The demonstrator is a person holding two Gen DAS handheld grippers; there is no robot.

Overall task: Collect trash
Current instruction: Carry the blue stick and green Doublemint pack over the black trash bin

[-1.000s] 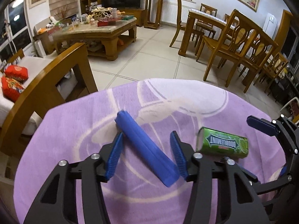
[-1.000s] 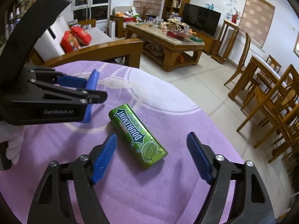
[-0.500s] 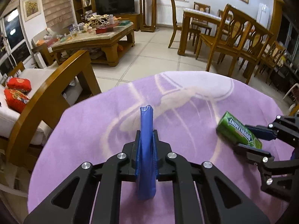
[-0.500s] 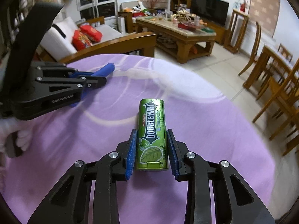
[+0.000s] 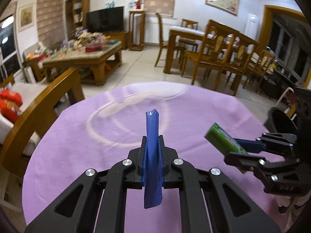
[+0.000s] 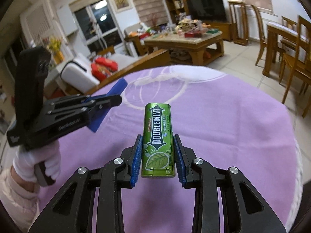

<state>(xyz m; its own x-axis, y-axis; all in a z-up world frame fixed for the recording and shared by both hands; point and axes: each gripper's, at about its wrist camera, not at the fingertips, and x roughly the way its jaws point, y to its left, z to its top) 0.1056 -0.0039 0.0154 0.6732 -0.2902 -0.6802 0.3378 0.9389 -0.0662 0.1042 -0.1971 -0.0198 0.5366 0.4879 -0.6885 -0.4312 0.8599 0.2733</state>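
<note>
Claws both loaded, above purple surface [image 5: 77, 145].
Left claw [image 5: 152, 155] pinches blue wrapper [image 5: 152, 136]; right claw [image 6: 157, 153] pinches gum pack [image 6: 157, 136].

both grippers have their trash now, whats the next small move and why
Probably carry both toward the dark bin at the table's right edge. The left gripper is shut on the blue wrapper, the right gripper on the green gum pack, both clear of the purple cloth.
</note>
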